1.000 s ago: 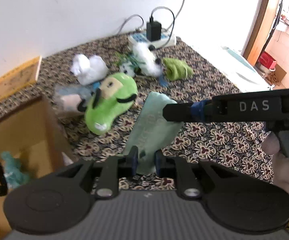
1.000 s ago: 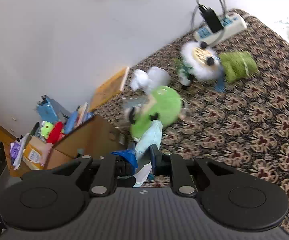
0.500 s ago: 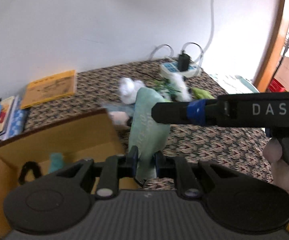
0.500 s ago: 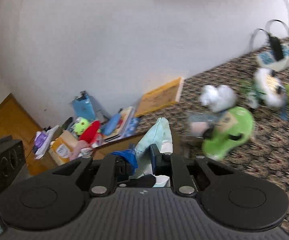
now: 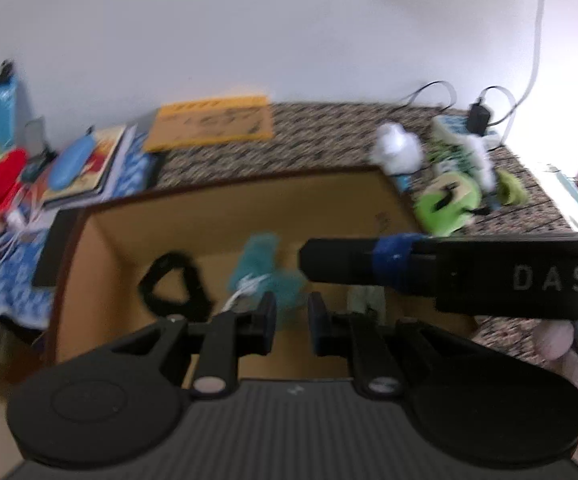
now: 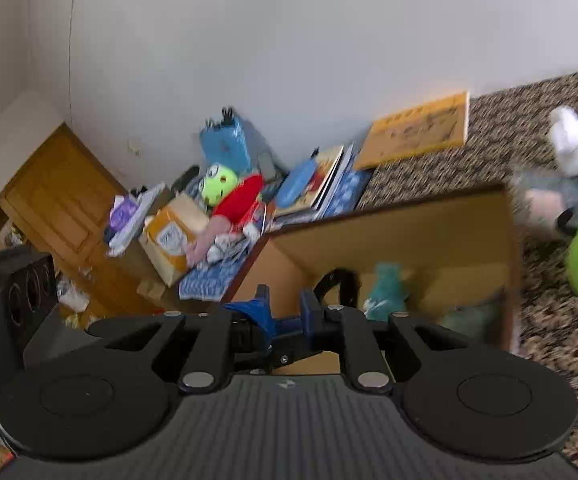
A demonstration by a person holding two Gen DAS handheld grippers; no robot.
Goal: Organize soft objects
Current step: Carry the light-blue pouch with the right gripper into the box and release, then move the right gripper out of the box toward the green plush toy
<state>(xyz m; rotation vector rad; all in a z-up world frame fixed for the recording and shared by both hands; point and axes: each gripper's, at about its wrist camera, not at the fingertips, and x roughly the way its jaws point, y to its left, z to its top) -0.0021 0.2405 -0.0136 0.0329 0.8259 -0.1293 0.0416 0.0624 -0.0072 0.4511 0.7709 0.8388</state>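
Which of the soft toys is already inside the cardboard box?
The teal plush; it sits inside the cardboard box, while the green plush and white plush lie outside on the patterned cover.

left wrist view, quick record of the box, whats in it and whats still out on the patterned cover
container: cardboard box, top open
inside: black loop; teal fuzzy item; pale green cloth
still outside: green plush; white plush, both beyond the box's far right corner
surface: patterned cover
over the box: right gripper, reaching across the opening
image quality: blurred
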